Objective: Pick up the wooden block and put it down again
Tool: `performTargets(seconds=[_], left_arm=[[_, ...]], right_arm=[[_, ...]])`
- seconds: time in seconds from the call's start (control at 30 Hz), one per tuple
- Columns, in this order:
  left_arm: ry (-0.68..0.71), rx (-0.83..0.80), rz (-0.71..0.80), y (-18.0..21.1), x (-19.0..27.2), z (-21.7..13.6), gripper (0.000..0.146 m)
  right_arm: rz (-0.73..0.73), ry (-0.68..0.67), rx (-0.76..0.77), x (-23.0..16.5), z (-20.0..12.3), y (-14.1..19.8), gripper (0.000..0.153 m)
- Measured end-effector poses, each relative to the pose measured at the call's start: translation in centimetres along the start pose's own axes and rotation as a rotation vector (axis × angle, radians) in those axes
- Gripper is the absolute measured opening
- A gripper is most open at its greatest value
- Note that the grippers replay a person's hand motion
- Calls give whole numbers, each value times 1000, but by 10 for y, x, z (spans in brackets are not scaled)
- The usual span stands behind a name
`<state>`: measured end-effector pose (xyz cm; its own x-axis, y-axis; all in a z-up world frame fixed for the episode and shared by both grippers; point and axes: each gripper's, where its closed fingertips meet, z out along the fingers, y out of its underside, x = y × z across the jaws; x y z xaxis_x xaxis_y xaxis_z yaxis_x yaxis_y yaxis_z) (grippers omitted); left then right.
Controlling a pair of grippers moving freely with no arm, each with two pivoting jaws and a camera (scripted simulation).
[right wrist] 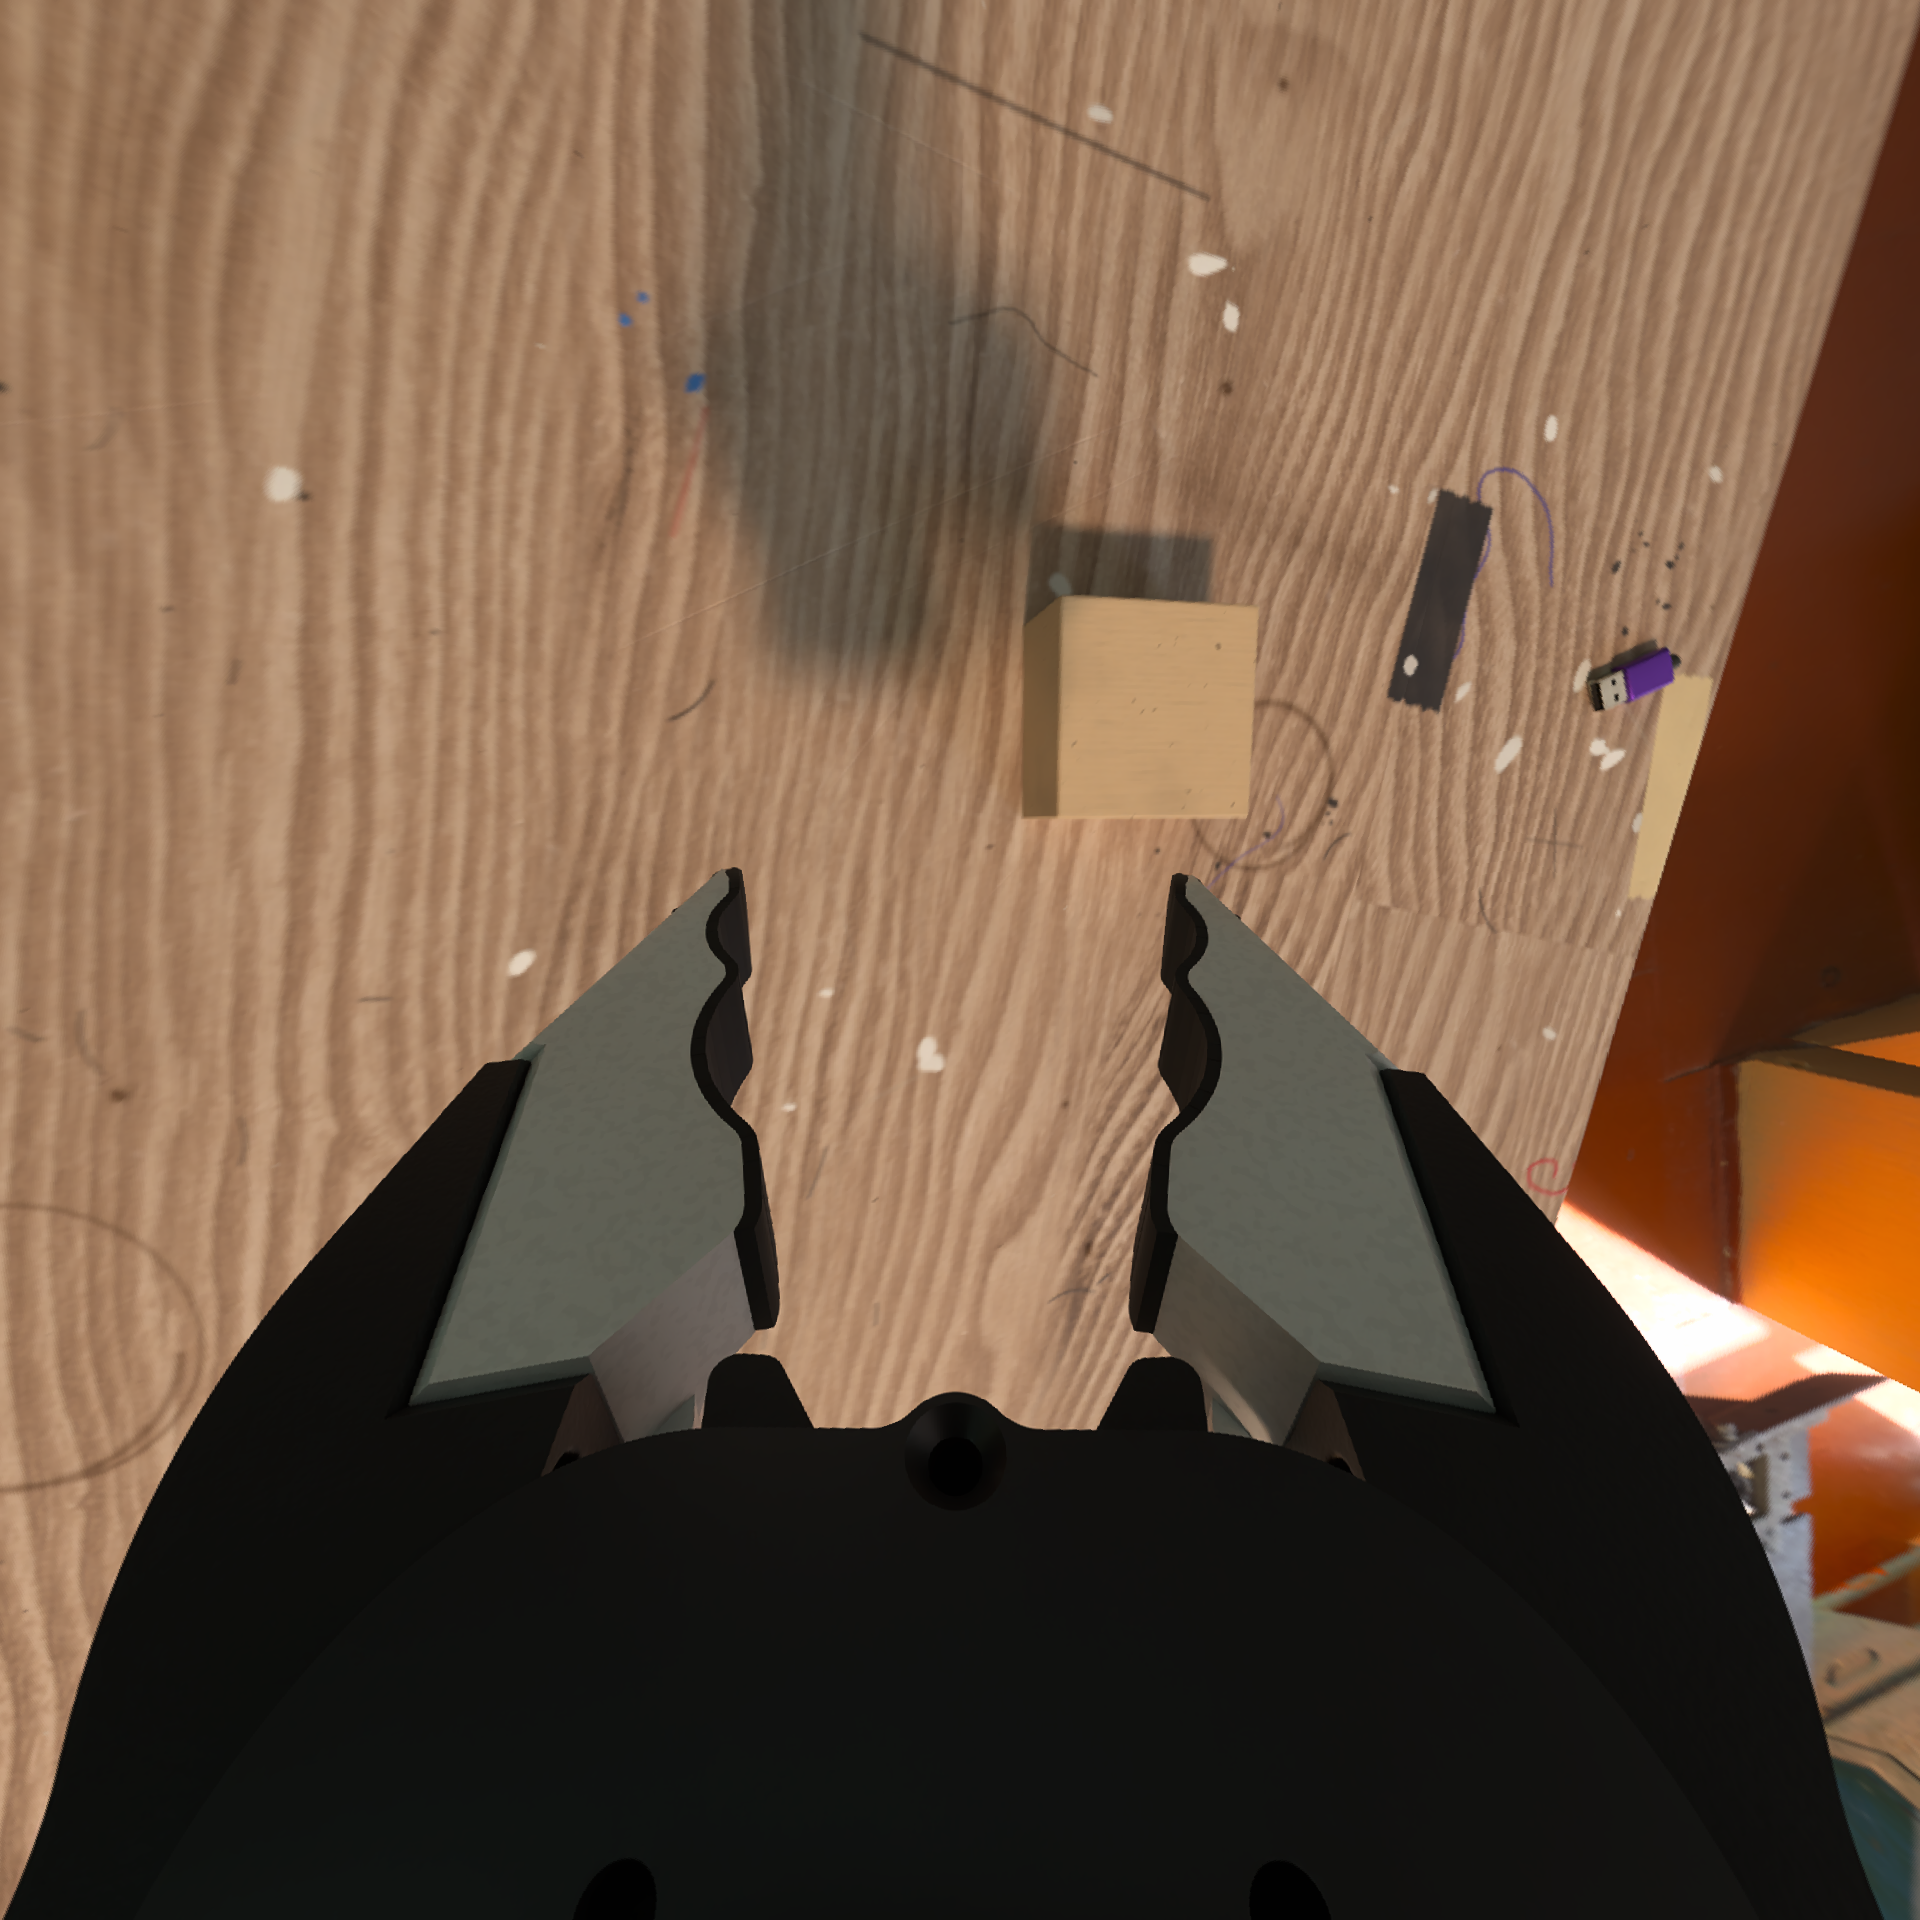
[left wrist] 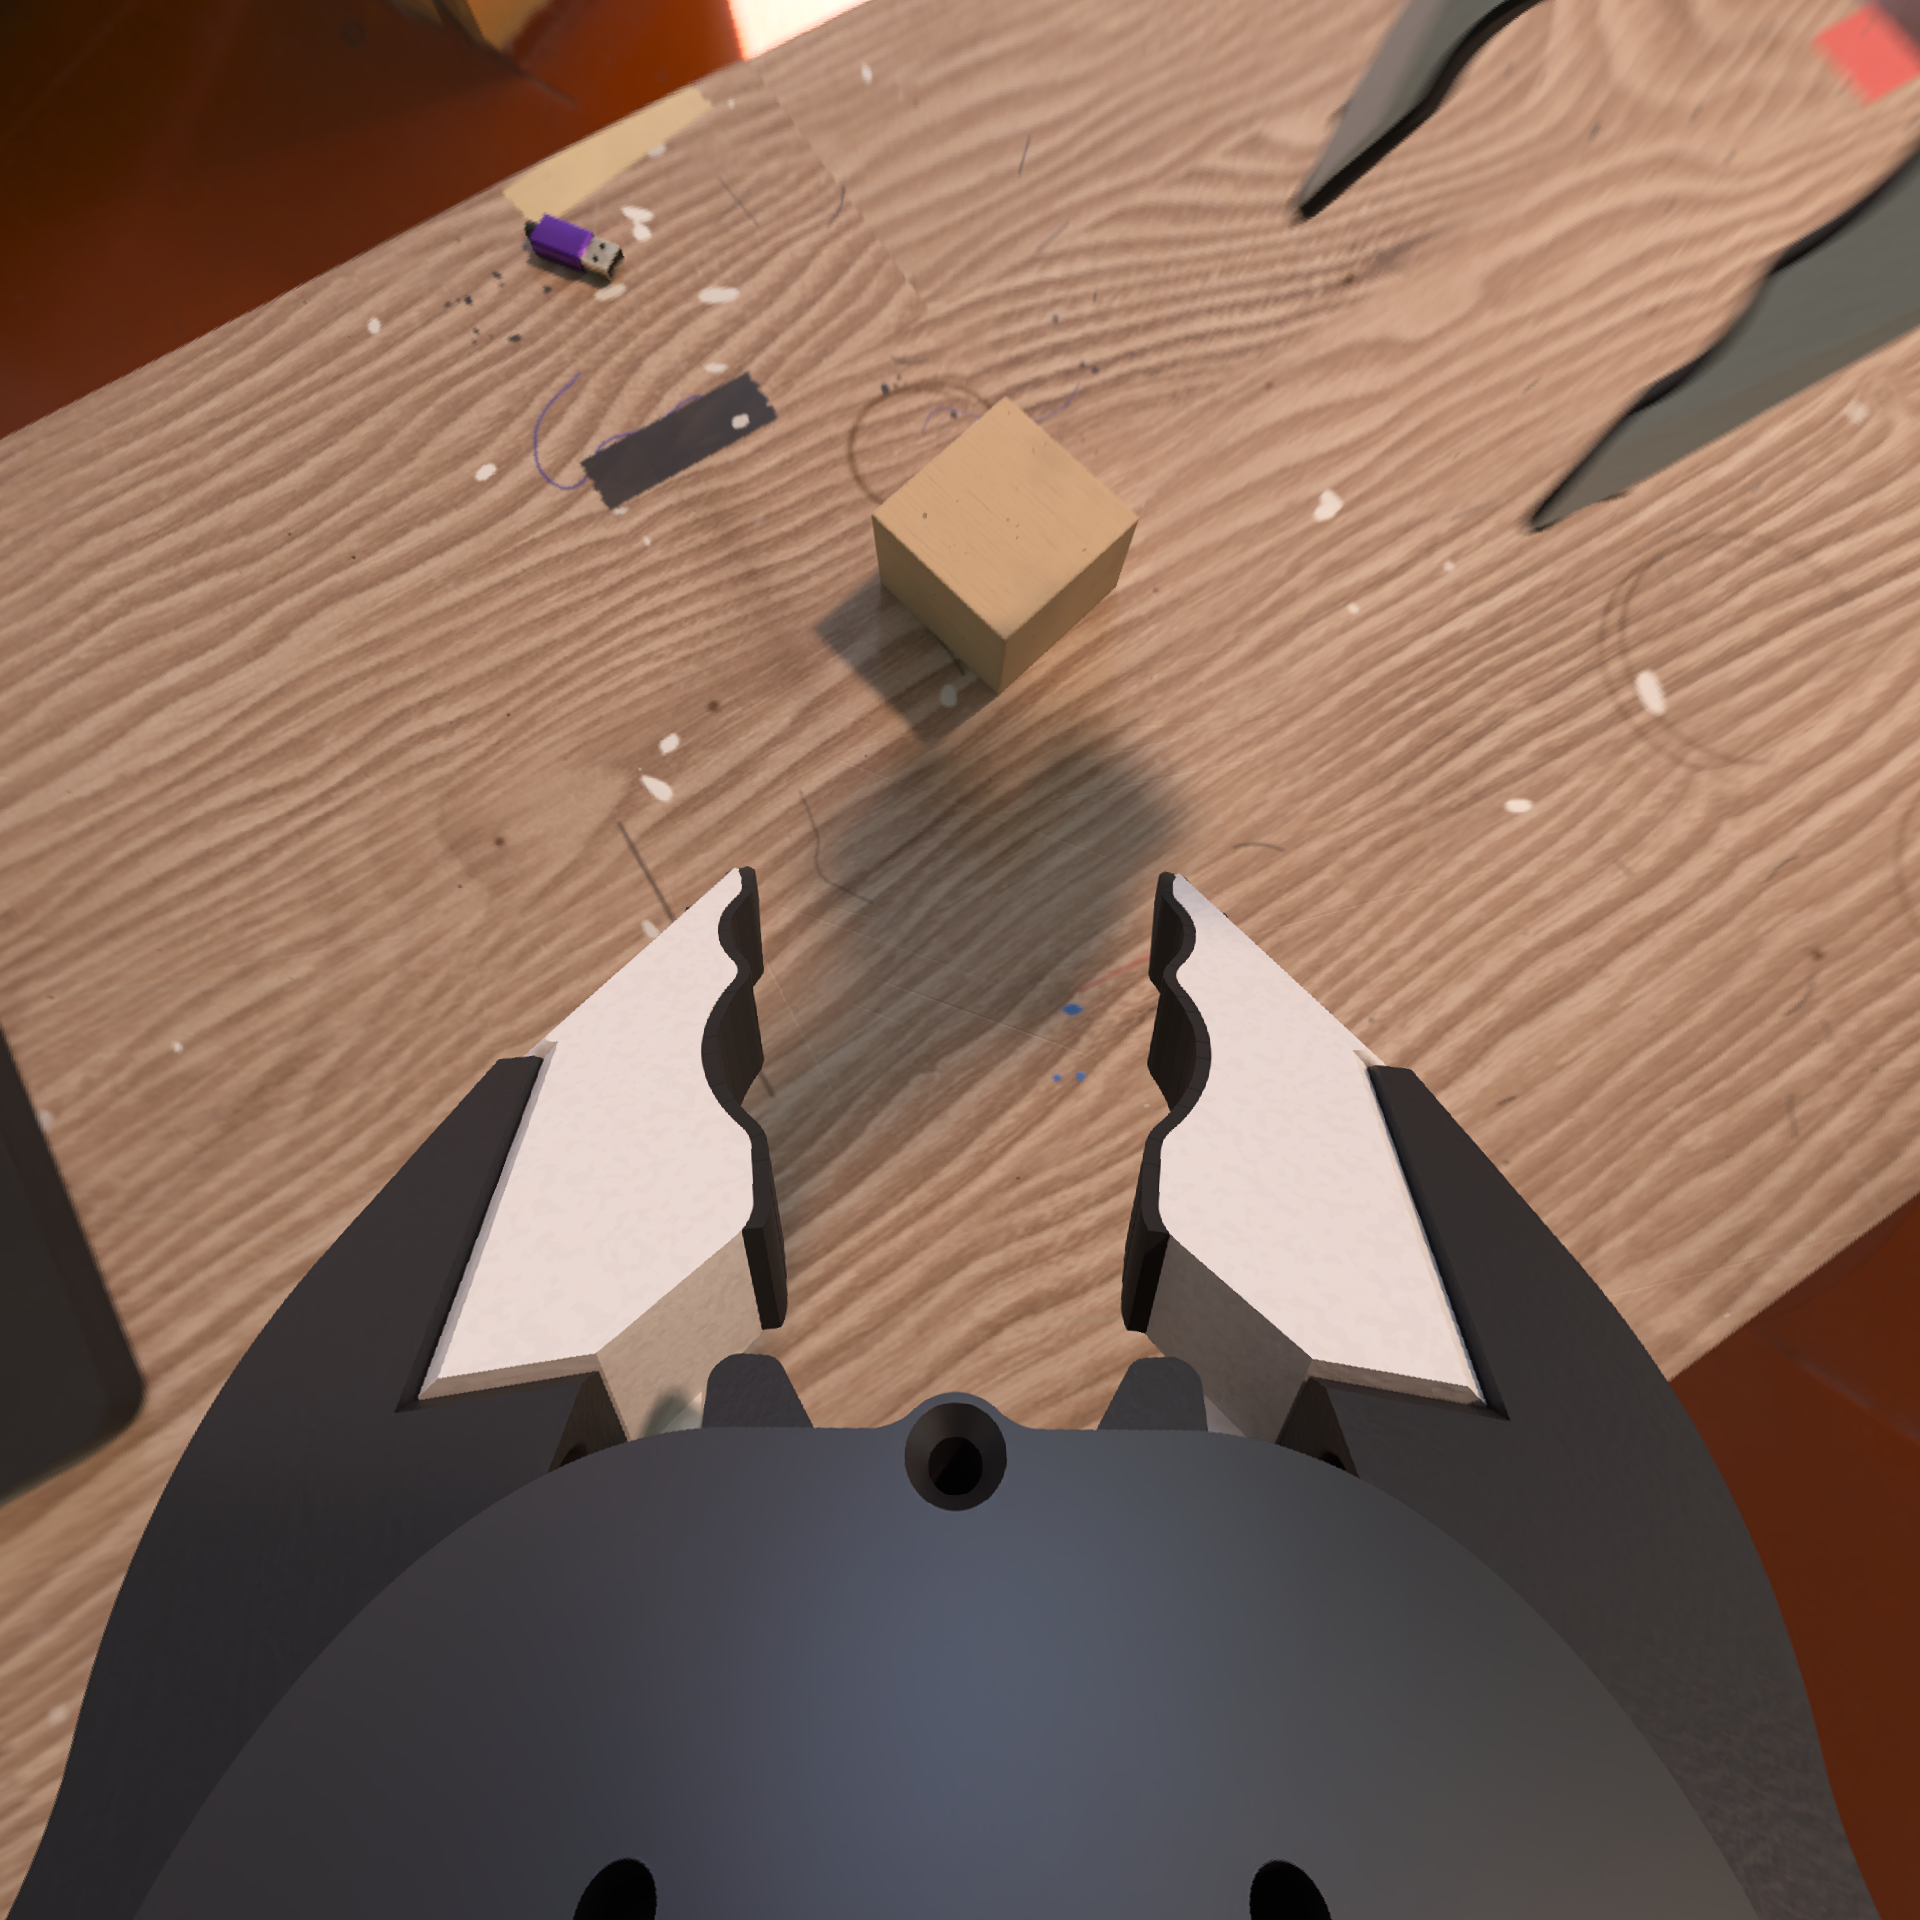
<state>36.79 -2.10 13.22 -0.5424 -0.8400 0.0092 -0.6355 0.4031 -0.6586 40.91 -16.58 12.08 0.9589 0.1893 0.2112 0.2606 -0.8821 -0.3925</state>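
Here, left gripper (left wrist: 956, 883) hangs above the table (left wrist: 1455, 935), jaws apart, nothing between them. Wooden block (left wrist: 1003, 540) sits on the table ahead of its tips, apart from them. Right gripper (right wrist: 956, 883) likewise spread wide and empty; wooden block (right wrist: 1138, 712) ahead and slightly right of its right tip. Purple USB stick (left wrist: 575, 247) and dark tape strip (left wrist: 681, 438) lie beyond-left of the left gripper. Only the left view shows the other gripper's grey fingers (left wrist: 1766, 343) at upper right, plus a red patch (left wrist: 1870, 52); only the right view shows orange shelving (right wrist: 1818, 1143) off the table's edge.
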Motion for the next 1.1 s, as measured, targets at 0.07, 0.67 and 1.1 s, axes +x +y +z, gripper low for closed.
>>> performTargets(seconds=[0.07, 0.67, 1.1], left_arm=[[15, 53, -35, 3, 2, -7, 76], [28, 171, -113, 18, -11, -21, 76], [59, 173, -106, 15, -3, -14, 76]], right_arm=[[-13, -12, -65, 12, 19, -8, 81], [45, -115, -408, 53, 111, 1, 107], [37, -208, -478, 56, 122, 10, 107]])
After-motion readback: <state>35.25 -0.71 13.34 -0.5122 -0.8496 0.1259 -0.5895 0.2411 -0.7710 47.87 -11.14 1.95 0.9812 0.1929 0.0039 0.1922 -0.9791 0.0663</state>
